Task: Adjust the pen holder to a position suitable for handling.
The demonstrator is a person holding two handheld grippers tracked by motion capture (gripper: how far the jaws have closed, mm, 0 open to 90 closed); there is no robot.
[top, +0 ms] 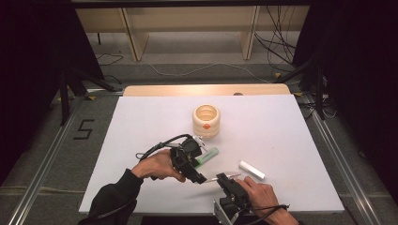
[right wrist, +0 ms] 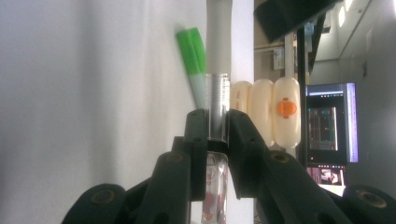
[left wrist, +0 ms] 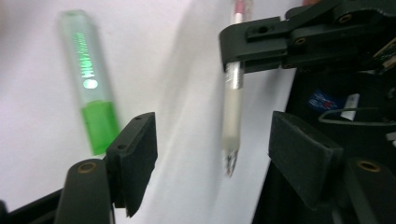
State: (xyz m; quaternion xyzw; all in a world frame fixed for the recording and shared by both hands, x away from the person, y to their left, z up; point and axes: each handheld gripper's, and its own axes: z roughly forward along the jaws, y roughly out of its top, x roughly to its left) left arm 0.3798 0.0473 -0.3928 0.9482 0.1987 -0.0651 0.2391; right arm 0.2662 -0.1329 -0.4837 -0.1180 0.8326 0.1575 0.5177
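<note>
The right tongs (right wrist: 217, 133) clamp a pen (left wrist: 232, 112) at its metal band. The pen's long axis runs straight out ahead, tip (left wrist: 230, 163) hanging untouched between the wide-apart left tongs (left wrist: 212, 154).

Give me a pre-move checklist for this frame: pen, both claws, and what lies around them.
1. Right claw clamped on the pen: ok.
2. Left claw pads off the pen, tip between them: ok, jaws apart.
3. Pen tip off the table: cannot tell.
4. Green highlighter lying apart from the left claw: ok.
5. White cap lying free on the table: ok.
6. Cream holder upright, away from both claws: ok.
</note>
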